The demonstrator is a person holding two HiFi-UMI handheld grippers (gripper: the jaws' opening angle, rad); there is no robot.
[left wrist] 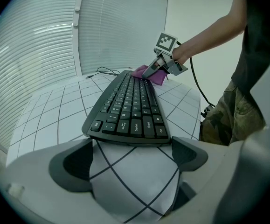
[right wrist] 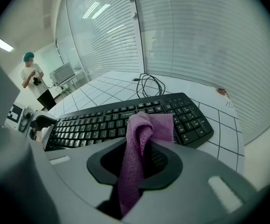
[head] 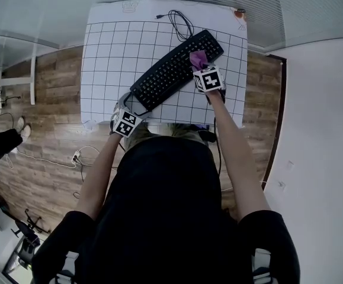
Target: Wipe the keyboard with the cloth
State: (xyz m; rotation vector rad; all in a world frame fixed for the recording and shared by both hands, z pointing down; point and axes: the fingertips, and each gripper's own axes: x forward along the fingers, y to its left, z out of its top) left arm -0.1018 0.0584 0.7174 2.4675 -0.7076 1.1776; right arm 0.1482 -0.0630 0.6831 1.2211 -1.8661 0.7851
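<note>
- white gridded desk (head: 106,52) pushed up against a wall of blinds (right wrist: 195,31), wood floor either side. the black keyboard (head: 174,70) lay diagonally across it, with its cable (head: 180,22) looped behind.
- right tongs (right wrist: 135,164) were pinched down on the purple cloth (right wrist: 141,139), whose bunched end rested on the keys toward the numpad end.
- left tongs (left wrist: 134,155) were spread wide and held nothing, just bare grid between the jaws. they were parked right at the keyboard's opposite short end.
- risk one imo: only a narrow strip of cloth sat in the jaws. a hard drag across the keys could've tugged it loose, or rolled it up so the jaw tips scraped the keycaps instead.
- risk two: the left tongs looked like they only sat at the end without clamping anything. a sideways swipe could've skated the keyboard over the smooth desk, maybe toward the near edge.
- risk three: the cloth edge could've snagged a keycap, or a long stroke could've run on into the cable loop.
</note>
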